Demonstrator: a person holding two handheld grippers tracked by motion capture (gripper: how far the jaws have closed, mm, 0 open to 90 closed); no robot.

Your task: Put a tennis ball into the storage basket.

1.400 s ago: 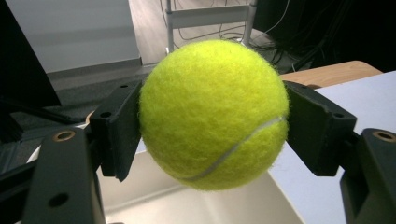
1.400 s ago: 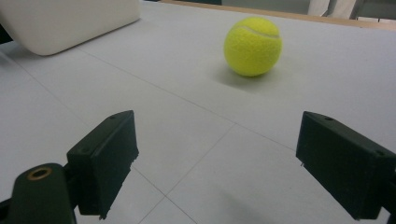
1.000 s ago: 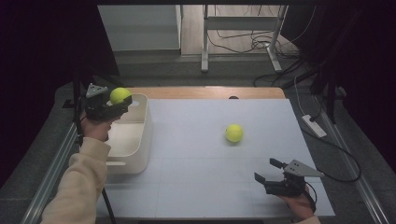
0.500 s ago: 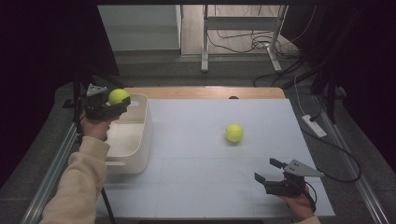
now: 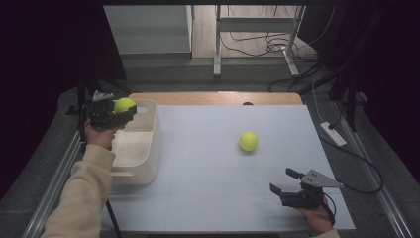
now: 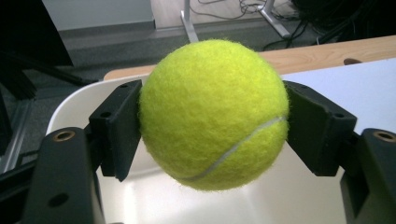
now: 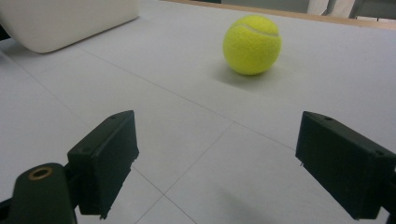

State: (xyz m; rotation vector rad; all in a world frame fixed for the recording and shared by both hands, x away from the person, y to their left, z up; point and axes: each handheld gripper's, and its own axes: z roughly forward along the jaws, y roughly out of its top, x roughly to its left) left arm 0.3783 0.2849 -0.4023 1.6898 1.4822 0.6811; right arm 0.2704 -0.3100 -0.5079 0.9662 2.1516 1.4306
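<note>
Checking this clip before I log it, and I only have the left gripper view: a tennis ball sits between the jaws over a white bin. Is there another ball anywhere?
Observer: Yes, a second tennis ball lies loose on the white table, right of the bin.
Operator: Where is the other gripper?
Observer: The right gripper is low at the table's near right corner, pointed toward that loose ball.
Operator: Is it holding anything?
Observer: No. Its jaws stand wide open with nothing between them.
Operator: Is the held ball actually over the bin?
Observer: The left gripper holds the held ball above the bin's far left corner.
</note>
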